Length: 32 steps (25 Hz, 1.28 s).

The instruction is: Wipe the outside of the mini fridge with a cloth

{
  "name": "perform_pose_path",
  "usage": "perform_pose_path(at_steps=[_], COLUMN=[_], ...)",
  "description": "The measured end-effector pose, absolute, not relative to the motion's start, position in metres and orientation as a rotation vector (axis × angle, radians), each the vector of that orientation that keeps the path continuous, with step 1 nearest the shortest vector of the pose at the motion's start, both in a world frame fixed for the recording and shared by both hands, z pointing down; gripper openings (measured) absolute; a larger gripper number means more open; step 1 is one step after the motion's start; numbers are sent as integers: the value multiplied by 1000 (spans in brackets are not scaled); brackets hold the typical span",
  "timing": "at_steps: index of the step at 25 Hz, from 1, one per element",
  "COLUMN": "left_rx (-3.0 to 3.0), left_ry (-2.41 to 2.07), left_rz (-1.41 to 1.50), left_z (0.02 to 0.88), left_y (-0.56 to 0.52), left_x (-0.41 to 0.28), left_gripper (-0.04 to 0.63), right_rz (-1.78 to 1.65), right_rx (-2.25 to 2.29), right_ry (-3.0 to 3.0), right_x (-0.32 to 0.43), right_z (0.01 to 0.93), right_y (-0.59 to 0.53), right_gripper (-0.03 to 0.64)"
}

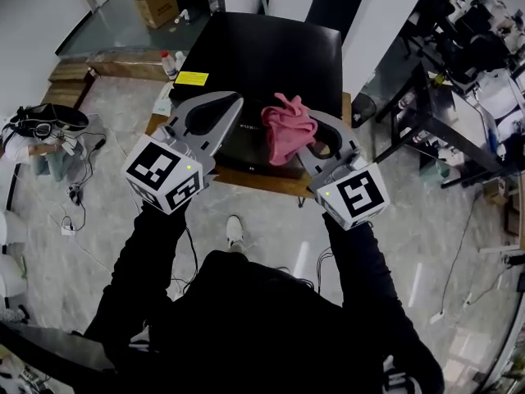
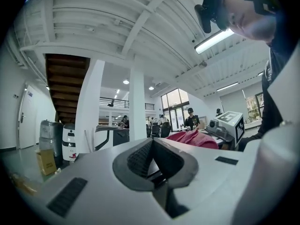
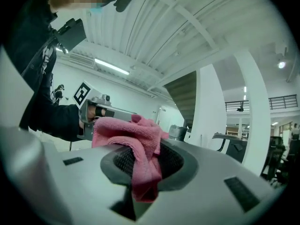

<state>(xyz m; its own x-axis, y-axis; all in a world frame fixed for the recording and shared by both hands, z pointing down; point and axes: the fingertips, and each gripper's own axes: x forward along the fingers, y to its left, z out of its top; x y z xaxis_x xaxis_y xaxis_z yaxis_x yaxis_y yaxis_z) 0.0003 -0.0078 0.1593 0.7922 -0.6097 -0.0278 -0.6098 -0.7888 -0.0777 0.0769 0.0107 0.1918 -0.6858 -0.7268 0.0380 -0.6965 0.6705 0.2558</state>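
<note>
**Head view:** my left claw [image 1: 236, 103], jaws together and empty, and my right claw [image 1: 302, 138], clamped on the pink cloth [image 1: 283, 125], are held above the front edge of the black mini fridge [image 1: 262, 52].

**Left gripper view:** jaws closed, with the cloth off to their right.

**Right gripper view:** the cloth is pinched between the jaws and bunched above them.

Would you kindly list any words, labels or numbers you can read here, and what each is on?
No text here is readable.
Top of the mini fridge, yellow label: too small to read.
Its front edge, pale lettering: blurred.
Side of the cardboard box, print: too small.
</note>
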Motion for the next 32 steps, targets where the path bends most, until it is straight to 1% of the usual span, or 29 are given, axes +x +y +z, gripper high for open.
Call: perform_pose_path(at_steps=[5,8,15,19,22,28,32], left_rx=[-2867,-2846,-2788,-2782,-2801,-2830,-2861], left_ry=[1004,985,1034,1129,1172,1241,1252], left_rz=[31,-7,-44,-61,-68,-79,-118], left_z=[135,125,115,128,146,177,194], left_y=[-82,-128,-242,-306,-340,-380,-399], left_x=[-44,-59,-102,-125,-139,-157,-160], left_gripper=[5,5,6,5,6,5,5], right_rz=[-403,-460,-548,-529,-440,-332,-326], right_rx=[1128,1103,1057,1016,974,917,896], right_ry=[-2657,-2583,-2370,-2287,-2254,-2219,-2141], right_x=[32,12,-38,-62,-76,-103,-116], right_z=[163,150,148,172,205,251,278], right_y=[-77,-138,-274,-347,-390,-441,-469], right_gripper=[91,91,91,91,91,91,91])
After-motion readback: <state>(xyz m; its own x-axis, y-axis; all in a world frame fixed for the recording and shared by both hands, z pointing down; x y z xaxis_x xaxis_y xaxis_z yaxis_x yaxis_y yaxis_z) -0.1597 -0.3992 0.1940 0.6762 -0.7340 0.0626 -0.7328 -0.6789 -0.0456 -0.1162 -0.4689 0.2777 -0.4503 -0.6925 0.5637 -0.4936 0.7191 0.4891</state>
